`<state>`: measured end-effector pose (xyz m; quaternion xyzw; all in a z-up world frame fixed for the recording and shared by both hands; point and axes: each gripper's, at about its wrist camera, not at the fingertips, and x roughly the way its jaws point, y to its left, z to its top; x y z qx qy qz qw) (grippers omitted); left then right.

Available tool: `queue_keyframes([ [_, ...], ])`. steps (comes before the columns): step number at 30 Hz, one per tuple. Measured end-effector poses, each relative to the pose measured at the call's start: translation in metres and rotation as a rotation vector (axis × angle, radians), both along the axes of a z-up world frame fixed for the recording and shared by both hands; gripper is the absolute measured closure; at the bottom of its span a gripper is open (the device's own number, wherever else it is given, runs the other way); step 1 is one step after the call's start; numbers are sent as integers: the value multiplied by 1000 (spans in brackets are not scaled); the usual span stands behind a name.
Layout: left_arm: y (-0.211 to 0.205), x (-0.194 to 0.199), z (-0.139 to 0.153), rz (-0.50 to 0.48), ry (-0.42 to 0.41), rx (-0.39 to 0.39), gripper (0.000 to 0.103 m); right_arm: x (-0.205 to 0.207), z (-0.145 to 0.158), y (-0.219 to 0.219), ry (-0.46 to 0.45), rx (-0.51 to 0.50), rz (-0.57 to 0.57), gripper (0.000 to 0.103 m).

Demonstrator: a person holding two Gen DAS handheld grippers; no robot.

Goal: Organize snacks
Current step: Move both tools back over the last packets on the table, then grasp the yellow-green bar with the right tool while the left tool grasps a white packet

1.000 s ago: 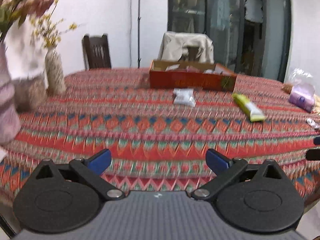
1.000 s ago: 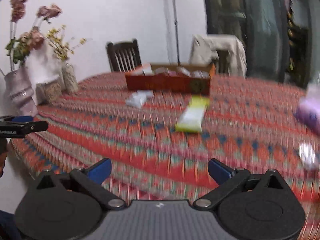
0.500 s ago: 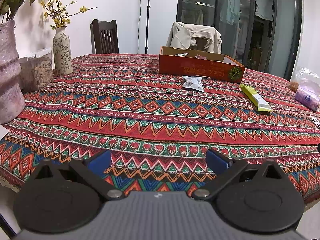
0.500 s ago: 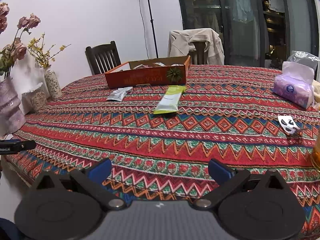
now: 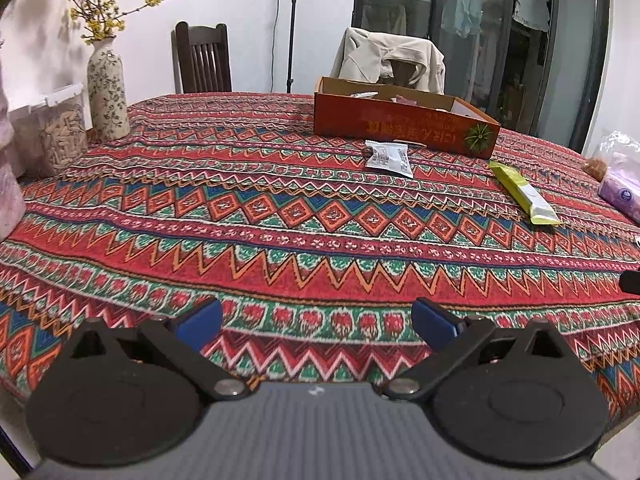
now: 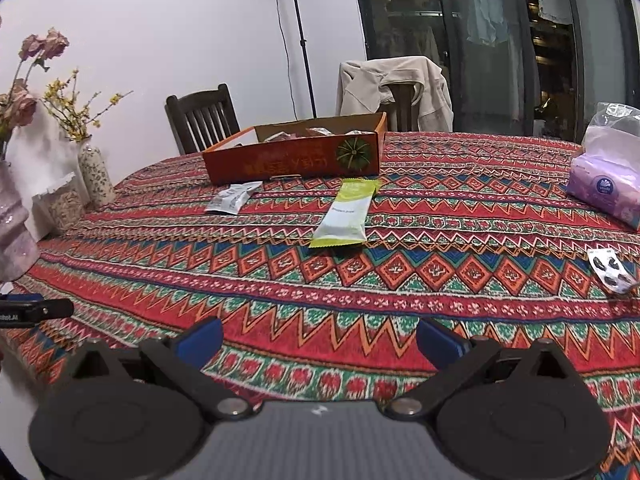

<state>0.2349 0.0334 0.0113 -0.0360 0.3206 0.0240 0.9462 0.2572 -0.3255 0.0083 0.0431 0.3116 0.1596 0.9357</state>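
An orange cardboard box [image 5: 404,128] [image 6: 292,158] with several snack packets inside stands at the far side of the patterned tablecloth. In front of it lie a white snack packet [image 5: 388,158] [image 6: 234,197] and a long yellow-green snack bar [image 5: 524,194] [image 6: 348,212]. A small white packet with dark pieces [image 6: 610,270] lies at the right. My left gripper [image 5: 316,320] hovers open over the near table edge, holding nothing. My right gripper [image 6: 320,338] is open too, empty, well short of the green bar. The left gripper's tip [image 6: 32,310] shows at the right wrist view's left edge.
Two vases with flowers [image 5: 107,92] [image 6: 94,174] and a clear container [image 5: 60,128] stand at the table's left. A purple tissue pack [image 6: 604,192] [image 5: 622,196] and a plastic bag sit at the right. Two chairs, one draped with a jacket [image 5: 390,60], stand behind the table.
Both grippers have advanced toward the table and steadied; the earlier blur is gone. The snacks and box look nearer in both views. Both grippers stay open.
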Motion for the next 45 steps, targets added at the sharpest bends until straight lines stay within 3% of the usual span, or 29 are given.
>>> queue_keyframes([
  [11,-6,54,-5,-48,12,-9,0,60,-8,17,-23,-11,-113,0],
  [15,-11,81,-3,-80,4,-12,0,85,-8,26,-18,-8,-103,0],
  [19,-16,122,2,-127,-2,-26,0,118,-11,39,-20,-70,-77,1],
  [26,-36,192,6,-179,-8,-14,2,183,-25,48,51,-80,-67,26],
  [30,-48,232,-1,-194,24,2,15,216,-31,52,60,-102,-33,44],
  [31,-51,241,-4,-205,34,5,19,222,-31,54,55,-126,-32,54],
  [34,-60,266,-14,-215,61,21,26,231,-33,50,36,-135,-26,64],
  [37,-67,278,-20,-218,65,25,28,231,-35,40,30,-107,-28,64],
  [40,-69,281,-22,-214,55,29,31,228,-36,31,22,-67,-29,56],
  [41,-70,280,-22,-216,51,30,35,228,-36,30,23,-72,-22,53],
  [43,-71,277,-21,-216,40,61,56,225,-36,34,21,-100,-22,49],
  [45,-70,276,-20,-223,47,48,58,223,-36,35,24,-107,-22,39],
])
